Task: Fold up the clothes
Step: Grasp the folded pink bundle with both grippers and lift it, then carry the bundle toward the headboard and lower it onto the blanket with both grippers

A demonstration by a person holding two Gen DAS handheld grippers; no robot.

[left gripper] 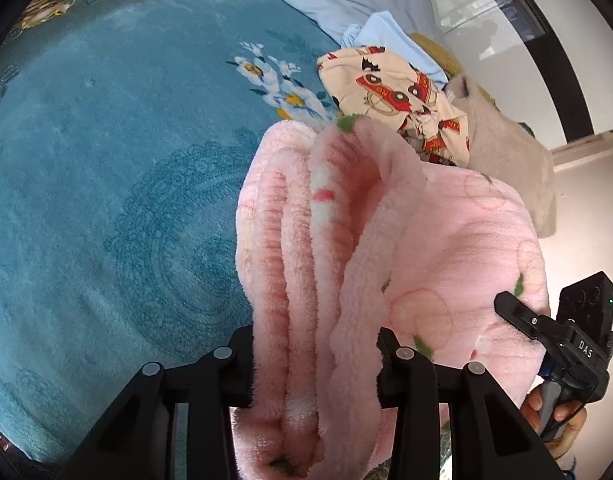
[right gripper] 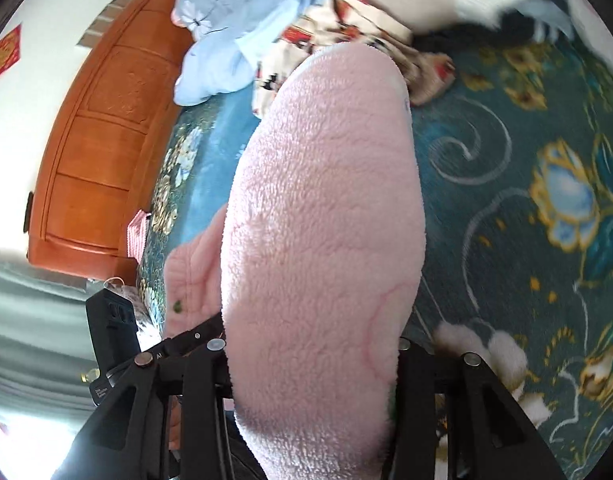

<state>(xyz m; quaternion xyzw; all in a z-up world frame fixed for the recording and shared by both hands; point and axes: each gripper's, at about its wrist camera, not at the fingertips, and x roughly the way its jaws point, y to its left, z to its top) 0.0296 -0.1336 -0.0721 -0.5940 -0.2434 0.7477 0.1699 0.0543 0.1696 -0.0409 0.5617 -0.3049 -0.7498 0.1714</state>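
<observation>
The blue bedspread (left gripper: 106, 200) fills the left of the left wrist view, flat and bare below the work. Right of it, the left gripper (left gripper: 314, 364) is clamped on a thick bunch of the pink fleece (left gripper: 446, 248): several plush layers stand stacked between its jaws, the ribbed edges rising toward a small green patch at the top. The fleece is lifted clear of the bed, spreading rightward to the right gripper (left gripper: 518, 312), which pinches its far edge.

Behind the fleece lies a pile of other clothes (left gripper: 402, 100): a cream printed piece, something light blue, something beige.

In the right wrist view a wooden headboard (right gripper: 94, 140) stands at the left, then the left gripper (right gripper: 194, 334) on a pink fold, then the fleece bulging across the middle with the right gripper (right gripper: 312, 364) closed on it, its jaws pressed into the pile on both sides.

Risks, as I judge them: the left bunch is thick and slippery, so an inner layer could slide out when the garment is pulled taut, leaving a crooked fold. The right grip sits near an edge and may slip free. Lowered carelessly, the fleece could land on the pile rather than on bare bedspread.
</observation>
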